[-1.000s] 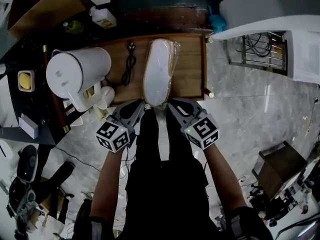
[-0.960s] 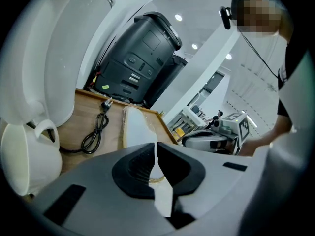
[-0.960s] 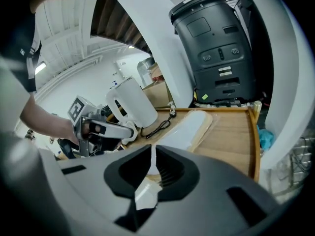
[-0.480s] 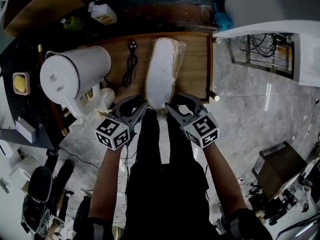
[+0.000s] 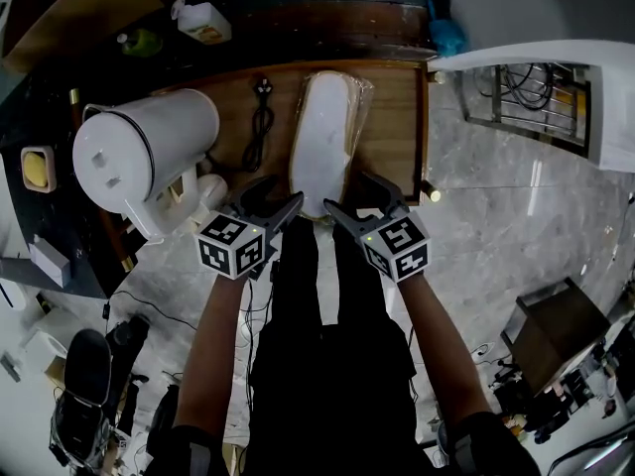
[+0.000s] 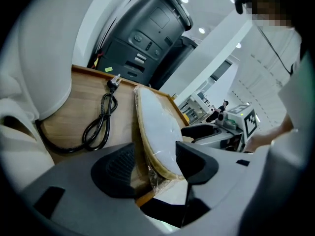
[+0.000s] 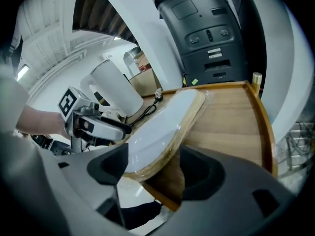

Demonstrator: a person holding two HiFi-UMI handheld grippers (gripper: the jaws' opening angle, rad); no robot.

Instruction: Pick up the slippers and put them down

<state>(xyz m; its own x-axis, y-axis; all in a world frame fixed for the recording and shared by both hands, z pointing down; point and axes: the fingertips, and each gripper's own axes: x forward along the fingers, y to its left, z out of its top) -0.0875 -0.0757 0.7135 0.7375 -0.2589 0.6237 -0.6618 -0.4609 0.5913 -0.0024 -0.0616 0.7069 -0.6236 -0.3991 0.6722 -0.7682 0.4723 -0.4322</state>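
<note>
Two jaw pairs, just spread wide, bracket the near end of the slippers, apparently without pressing it: left gripper, right gripper. The slippers lie on the table, long axis pointing away, equally near both.

The left forearm and right forearm are extended forward side by side, the grey left claw and grey right claw angled downward, their jaws just opened wide, unpressed, about the near end of the plastic-wrapped white slippers.
</note>
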